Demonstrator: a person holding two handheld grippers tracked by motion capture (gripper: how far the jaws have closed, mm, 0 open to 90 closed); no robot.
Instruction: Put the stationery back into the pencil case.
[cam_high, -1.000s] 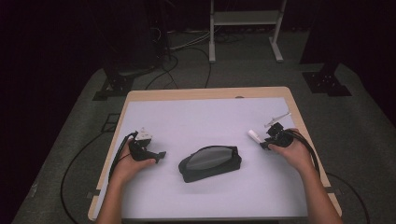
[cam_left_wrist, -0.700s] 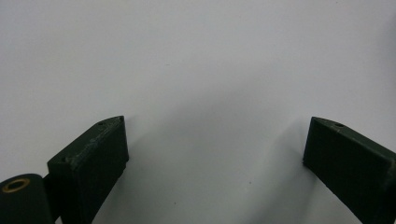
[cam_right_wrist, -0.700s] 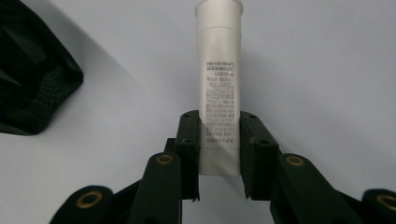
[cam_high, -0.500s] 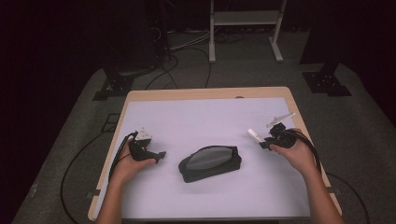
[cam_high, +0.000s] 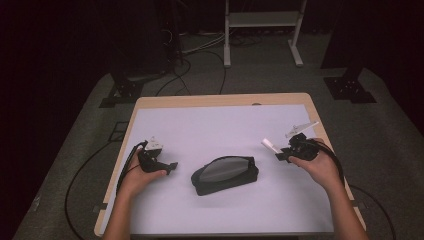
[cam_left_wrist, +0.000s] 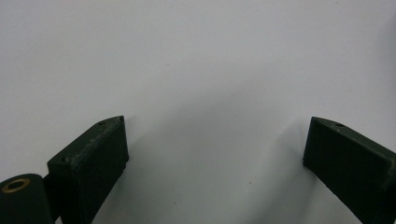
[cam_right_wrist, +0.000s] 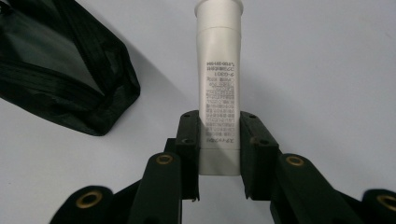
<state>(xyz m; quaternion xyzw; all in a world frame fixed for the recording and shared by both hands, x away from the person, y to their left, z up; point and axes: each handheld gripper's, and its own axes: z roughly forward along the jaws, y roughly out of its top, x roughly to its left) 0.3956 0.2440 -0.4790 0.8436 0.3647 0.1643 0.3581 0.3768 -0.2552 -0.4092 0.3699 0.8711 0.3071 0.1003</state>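
White tube (cam_right_wrist: 218, 88) in raised right tool (cam_right_wrist: 219, 135)

A wooden-edged table (cam_high: 220, 101) carries a white sheet (cam_high: 220, 130) covering nearly its whole top, while beyond its far edge a white metal stand (cam_high: 262, 20) rests on grey floor (cam_high: 390, 130), with black cables (cam_high: 200, 55) trailing past the far left corner.

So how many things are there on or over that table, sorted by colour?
Black: 3 – pouch, left tool, open and holding nothing, right tool
White: 2 – tube clamped in the right tool, sheet covering the table
Total: 5
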